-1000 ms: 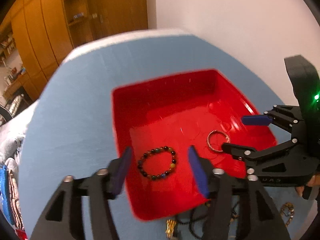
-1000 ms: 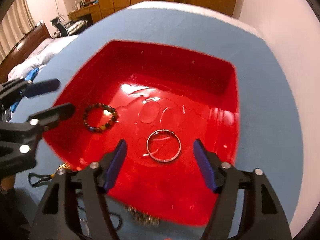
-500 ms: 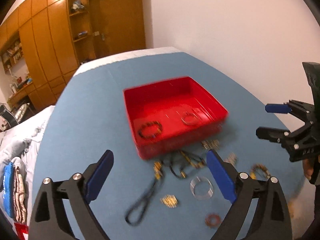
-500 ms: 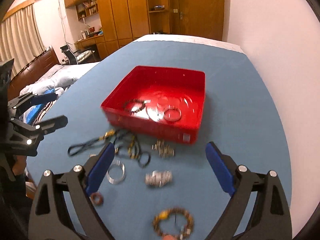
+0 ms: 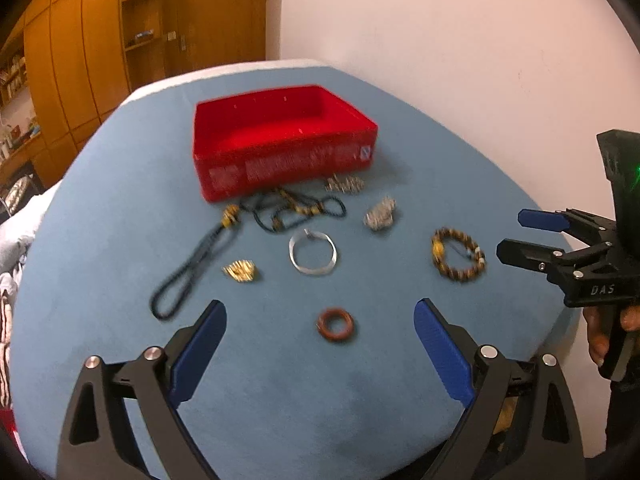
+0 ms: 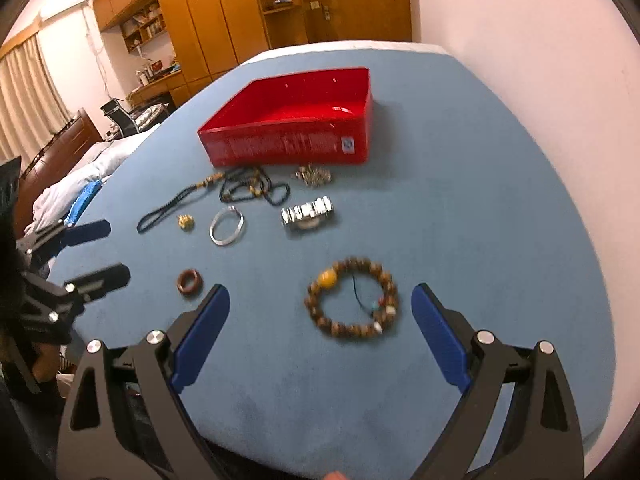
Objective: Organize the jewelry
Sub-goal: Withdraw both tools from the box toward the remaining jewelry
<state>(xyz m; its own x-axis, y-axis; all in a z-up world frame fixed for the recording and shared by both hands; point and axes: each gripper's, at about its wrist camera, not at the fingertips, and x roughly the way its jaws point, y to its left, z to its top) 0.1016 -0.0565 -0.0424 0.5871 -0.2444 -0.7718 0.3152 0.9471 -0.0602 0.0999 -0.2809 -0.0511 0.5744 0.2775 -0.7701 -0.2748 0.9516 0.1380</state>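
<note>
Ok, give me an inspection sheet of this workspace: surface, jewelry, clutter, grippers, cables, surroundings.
Surface: round blue table, against a pale wall.
Job's things: red tray at the far side; its contents are hidden from here. Loose in front of it: dark cord necklace, silver bangle, metal watch, brown bead bracelet, reddish-brown ring, small gold piece, another small metallic piece by the tray.
Clutter: nothing seen beyond the jewelry.
Grippers: left gripper and right gripper both open and empty; the ring lies ahead of the left, the bracelet ahead of the right.
Cables: nothing seen.
Surroundings: wooden wardrobes, curtains, bedding.
</note>
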